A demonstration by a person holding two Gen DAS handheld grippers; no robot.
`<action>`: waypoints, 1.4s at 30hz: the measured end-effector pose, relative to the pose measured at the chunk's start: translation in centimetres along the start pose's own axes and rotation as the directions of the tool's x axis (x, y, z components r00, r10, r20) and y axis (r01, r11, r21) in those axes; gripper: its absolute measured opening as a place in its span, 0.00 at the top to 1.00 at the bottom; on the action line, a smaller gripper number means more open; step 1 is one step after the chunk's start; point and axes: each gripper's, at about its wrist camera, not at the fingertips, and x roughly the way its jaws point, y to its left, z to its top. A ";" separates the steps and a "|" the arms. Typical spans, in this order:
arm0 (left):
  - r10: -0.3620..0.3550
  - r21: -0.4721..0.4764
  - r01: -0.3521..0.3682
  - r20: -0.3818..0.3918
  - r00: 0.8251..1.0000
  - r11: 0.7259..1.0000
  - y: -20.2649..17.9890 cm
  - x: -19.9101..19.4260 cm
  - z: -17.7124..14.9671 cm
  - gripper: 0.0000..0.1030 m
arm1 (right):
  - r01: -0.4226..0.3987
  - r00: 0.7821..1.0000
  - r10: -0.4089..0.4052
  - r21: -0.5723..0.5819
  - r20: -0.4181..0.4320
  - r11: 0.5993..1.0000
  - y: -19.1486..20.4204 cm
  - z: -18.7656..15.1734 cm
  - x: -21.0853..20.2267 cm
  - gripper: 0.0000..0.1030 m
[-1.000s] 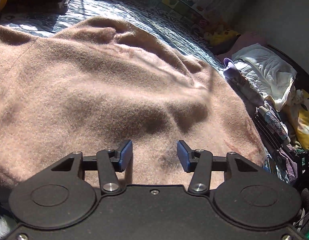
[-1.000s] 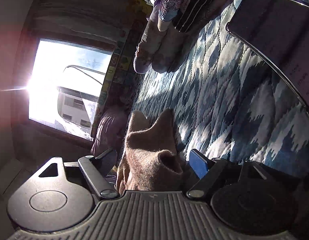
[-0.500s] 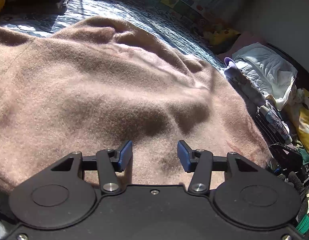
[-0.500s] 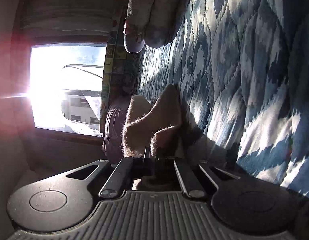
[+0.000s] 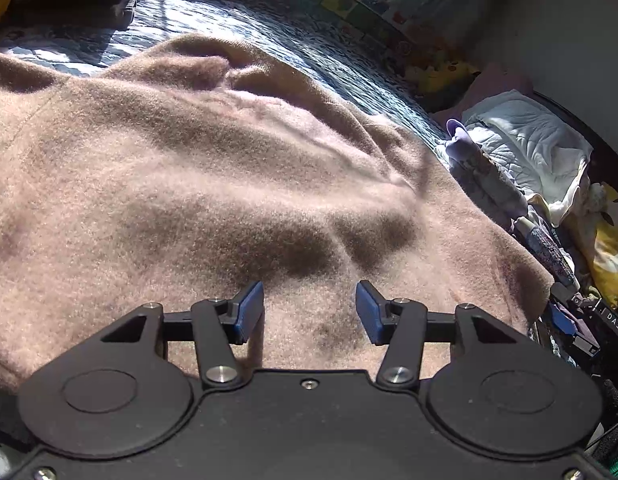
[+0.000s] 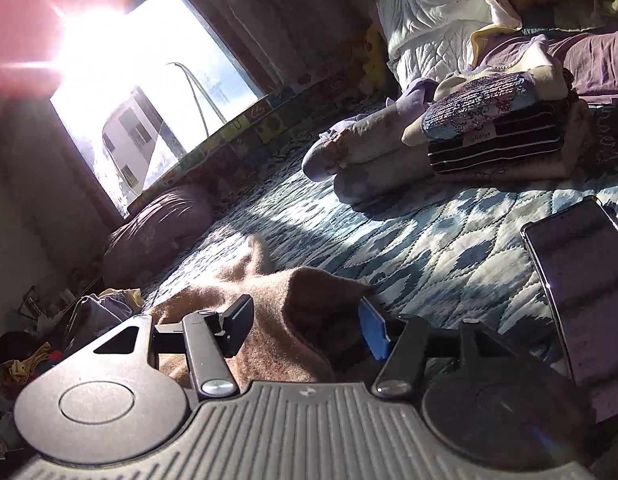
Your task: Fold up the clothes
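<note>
Both my grippers sit over the sweater, fingers apart, nothing gripped.

My left gripper [image 5: 309,312] hovers low over the brown sweater [image 5: 213,184], which lies spread and rumpled across the quilt [image 5: 309,52] on the bed. My right gripper [image 6: 305,330] has its fingers either side of a raised fold at the sweater's [image 6: 285,320] edge, without pinching it. Close on my right lies a phone [image 6: 577,276], dark screen up, on the quilt [image 6: 429,240]. Beyond it a stack of folded clothes [image 6: 489,136] sits beside a white quilted bundle [image 6: 433,16]. A purple cushion [image 6: 157,232] rests under the sunlit window [image 6: 149,92].
</note>
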 end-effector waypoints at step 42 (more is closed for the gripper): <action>-0.064 -0.050 0.063 -0.017 0.998 0.997 1.2 0.7 1.0 0.46 | 0.134 0.968 -0.087 0.190 -0.235 0.973 -6.2 3.8 10.5 0.41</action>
